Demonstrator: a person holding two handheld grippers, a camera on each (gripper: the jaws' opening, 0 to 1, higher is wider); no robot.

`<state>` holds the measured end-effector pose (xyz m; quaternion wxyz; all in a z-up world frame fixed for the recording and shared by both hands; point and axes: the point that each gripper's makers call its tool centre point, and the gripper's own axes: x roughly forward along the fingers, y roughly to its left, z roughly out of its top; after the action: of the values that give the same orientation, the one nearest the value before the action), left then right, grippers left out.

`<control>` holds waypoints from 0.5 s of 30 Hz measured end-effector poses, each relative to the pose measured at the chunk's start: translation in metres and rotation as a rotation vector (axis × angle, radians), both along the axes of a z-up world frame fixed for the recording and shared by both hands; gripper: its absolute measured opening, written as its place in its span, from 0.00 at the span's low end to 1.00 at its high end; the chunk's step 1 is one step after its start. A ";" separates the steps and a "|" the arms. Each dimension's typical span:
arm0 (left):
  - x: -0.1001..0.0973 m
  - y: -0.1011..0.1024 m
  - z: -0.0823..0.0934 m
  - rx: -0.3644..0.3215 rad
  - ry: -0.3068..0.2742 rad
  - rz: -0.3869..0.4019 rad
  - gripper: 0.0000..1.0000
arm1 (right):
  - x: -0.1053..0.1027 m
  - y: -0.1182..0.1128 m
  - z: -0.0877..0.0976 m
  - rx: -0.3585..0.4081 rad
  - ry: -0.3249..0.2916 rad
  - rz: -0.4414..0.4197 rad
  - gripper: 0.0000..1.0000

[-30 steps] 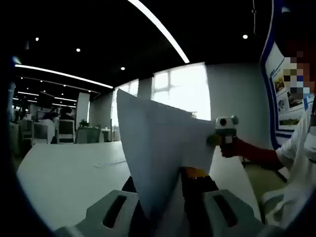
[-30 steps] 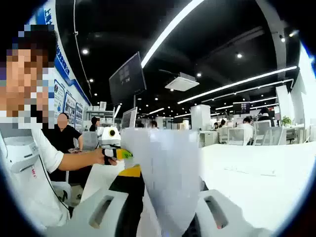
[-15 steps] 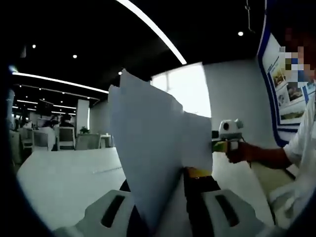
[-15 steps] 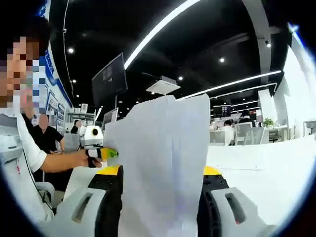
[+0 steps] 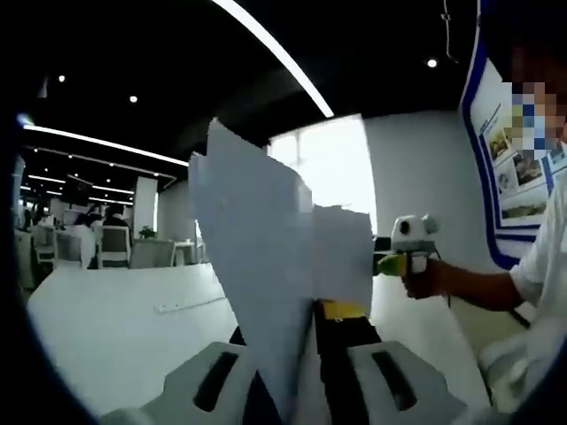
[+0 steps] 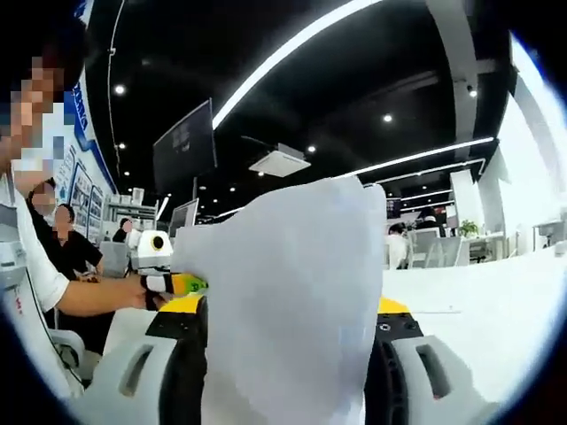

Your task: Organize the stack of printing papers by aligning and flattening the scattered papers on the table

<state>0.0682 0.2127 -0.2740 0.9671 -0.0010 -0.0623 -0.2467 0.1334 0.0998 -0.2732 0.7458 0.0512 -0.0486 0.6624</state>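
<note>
A stack of white printing papers (image 5: 266,257) stands upright off the white table (image 5: 106,319), its sheets fanned and uneven at the top. My left gripper (image 5: 297,332) is shut on one lower edge of the stack. Across the sheets the right gripper (image 5: 406,252) shows, held in a hand. In the right gripper view the same papers (image 6: 292,292) rise wide between the jaws, and my right gripper (image 6: 288,319) is shut on them. The left gripper (image 6: 159,266) shows beyond the papers' left edge, in the person's other hand.
A person in a white shirt (image 5: 540,274) holds both grippers at the table's side. A small flat strip (image 5: 188,303) lies on the tabletop. Office chairs (image 5: 102,246) and other people (image 6: 66,252) sit in the background. A dark screen (image 6: 184,146) hangs overhead.
The papers have come closer to the right gripper's camera and spread wider in that view. Both hands have tilted up a little, with the stack still held between them.
</note>
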 end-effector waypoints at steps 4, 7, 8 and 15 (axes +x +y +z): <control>-0.011 0.000 0.003 -0.008 -0.002 -0.056 0.06 | 0.002 -0.004 -0.006 -0.015 -0.009 0.026 0.66; -0.024 0.003 0.008 -0.016 -0.026 -0.107 0.06 | 0.002 -0.004 -0.015 -0.035 -0.008 0.057 0.65; -0.026 0.004 0.009 -0.022 -0.026 -0.112 0.06 | 0.001 -0.002 -0.016 -0.031 -0.017 0.073 0.65; -0.045 0.002 0.012 -0.036 -0.032 -0.182 0.06 | -0.004 0.018 -0.024 -0.018 0.007 0.171 0.68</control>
<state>0.0236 0.2147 -0.2623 0.9393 -0.0202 -0.0818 -0.3325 0.1294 0.1175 -0.2973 0.6873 0.0506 -0.0354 0.7237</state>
